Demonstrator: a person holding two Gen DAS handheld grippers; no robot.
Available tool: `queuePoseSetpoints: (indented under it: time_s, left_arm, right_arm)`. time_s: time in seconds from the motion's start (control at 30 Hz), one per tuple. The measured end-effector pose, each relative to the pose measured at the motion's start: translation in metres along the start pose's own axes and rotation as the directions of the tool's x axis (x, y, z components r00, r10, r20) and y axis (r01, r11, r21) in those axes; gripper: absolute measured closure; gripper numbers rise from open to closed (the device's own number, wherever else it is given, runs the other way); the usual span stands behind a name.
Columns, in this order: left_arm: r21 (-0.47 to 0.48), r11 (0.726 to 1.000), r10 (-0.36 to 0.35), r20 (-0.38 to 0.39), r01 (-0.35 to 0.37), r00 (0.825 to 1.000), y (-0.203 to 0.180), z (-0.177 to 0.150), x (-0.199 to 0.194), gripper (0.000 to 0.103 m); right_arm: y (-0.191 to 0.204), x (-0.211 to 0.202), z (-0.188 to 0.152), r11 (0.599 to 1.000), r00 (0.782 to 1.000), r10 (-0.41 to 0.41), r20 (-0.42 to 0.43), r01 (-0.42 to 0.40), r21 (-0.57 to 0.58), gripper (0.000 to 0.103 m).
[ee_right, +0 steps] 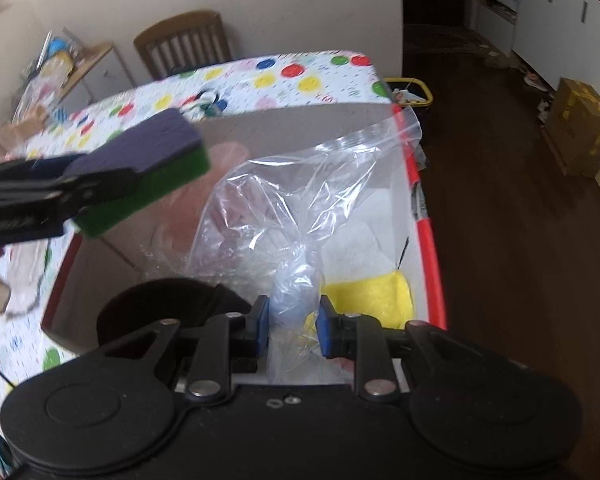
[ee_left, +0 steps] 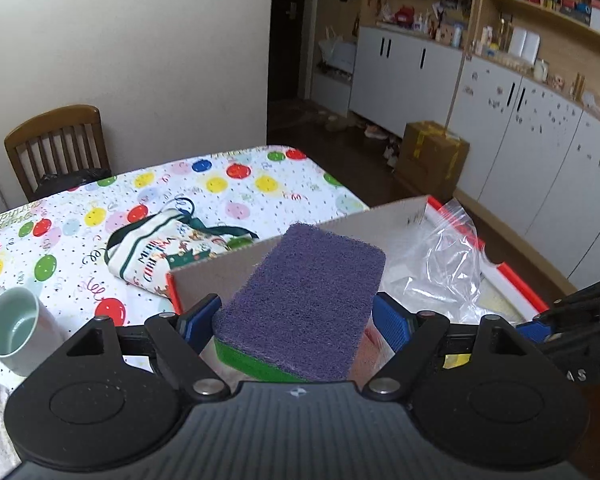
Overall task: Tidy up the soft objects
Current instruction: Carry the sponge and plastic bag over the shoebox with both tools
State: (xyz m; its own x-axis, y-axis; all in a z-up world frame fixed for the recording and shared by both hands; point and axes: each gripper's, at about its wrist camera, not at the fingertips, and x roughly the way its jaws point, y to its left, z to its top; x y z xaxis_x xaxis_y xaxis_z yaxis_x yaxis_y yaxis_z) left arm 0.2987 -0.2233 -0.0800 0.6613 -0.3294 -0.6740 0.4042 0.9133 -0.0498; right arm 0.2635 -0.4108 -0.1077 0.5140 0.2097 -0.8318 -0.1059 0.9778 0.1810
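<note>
A cream wall (ee_left: 132, 40) stands behind a wooden chair (ee_left: 56, 144). Dark wood floor (ee_right: 500, 200) runs to white cabinets (ee_left: 520, 132) under cluttered wooden shelves (ee_left: 540, 4), beside a dark doorway (ee_left: 288, 40).

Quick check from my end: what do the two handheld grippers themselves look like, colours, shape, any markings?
Both match. The left gripper and right gripper have black bodies, round discs either side, angled black link arms with silver pivot pins, and ribbed blue pads on the fingers. Seen side-on in the left view, the right gripper shows white lettering on its side and a yellow patch. No cables or sleeves visible.
</note>
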Motion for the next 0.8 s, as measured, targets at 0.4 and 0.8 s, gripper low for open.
queuePoseSetpoints:
  time_s: [0.4, 0.8]
  left_arm:
    - [0.02, 1.0, -0.004, -0.112, 0.006, 0.994, -0.011, -0.011, 0.037, 0.021]
    - [0.05, 0.999, 0.003, -0.188, 0.006, 0.982, -0.017, -0.015, 0.054, 0.02]
  right_arm:
    - [-0.004, 0.011, -0.006, 1.0, 0.998, 0.011, -0.057, -0.012, -0.019, 0.08]
    - [-0.001, 0.011, -0.003, 0.999, 0.999, -0.014, -0.034, 0.012, -0.048, 0.063]
